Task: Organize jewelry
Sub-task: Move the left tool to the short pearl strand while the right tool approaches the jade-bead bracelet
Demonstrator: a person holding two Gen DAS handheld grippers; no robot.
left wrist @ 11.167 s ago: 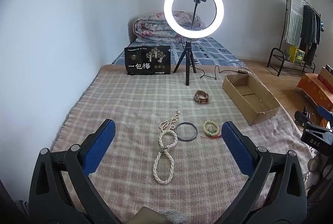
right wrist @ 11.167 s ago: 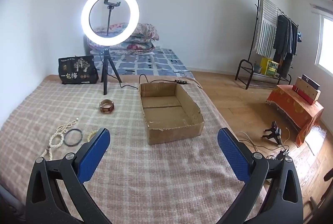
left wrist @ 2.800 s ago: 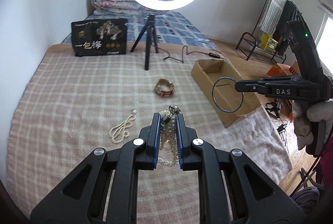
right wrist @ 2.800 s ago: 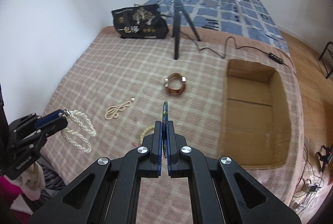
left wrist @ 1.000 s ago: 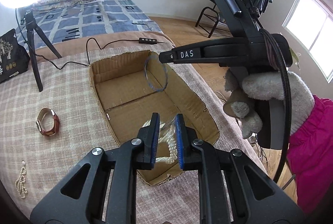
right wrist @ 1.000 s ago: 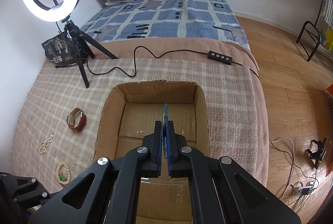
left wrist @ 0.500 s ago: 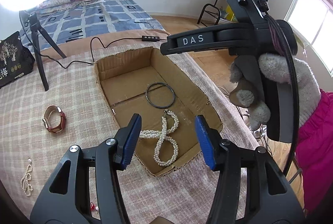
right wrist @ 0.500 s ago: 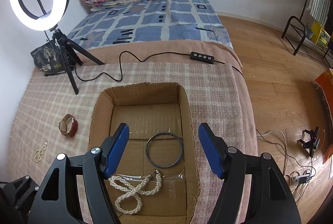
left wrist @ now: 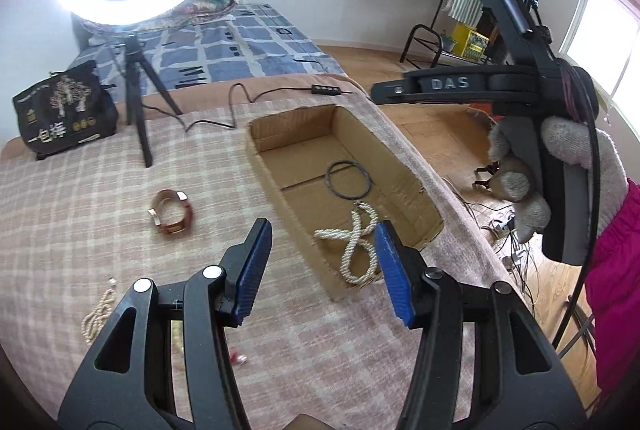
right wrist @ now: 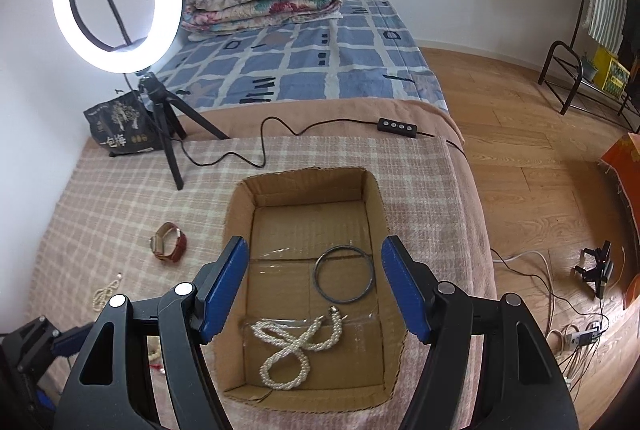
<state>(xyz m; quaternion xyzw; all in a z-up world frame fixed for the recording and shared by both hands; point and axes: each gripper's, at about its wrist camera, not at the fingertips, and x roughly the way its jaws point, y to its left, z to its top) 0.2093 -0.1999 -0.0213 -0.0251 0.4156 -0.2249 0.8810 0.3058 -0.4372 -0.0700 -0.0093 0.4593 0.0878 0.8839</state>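
Jewelry still out on the plaid blanket [left wrist: 80, 198] looks light and easy to lift: the brown-strapped watch [left wrist: 171, 216], at nine o'clock from the cardboard box [right wrist: 240, 206], is a springy loop best pinched across the strap, while the small pearl strand [left wrist: 96, 314] at the blanket's seven o'clock edge is limp and slippery, so a grip at mid-length should keep it from sliding out. Inside the box lie the thick pearl necklace [right wrist: 298, 346] and, at its twelve o'clock, the stiff dark bangle [right wrist: 344, 280]. The left gripper [left wrist: 320, 270] and the right gripper [right wrist: 314, 286] both stand wide apart, having just been opening, with nothing between the pads. A beaded piece and red bits near the left gripper's base are largely hidden.
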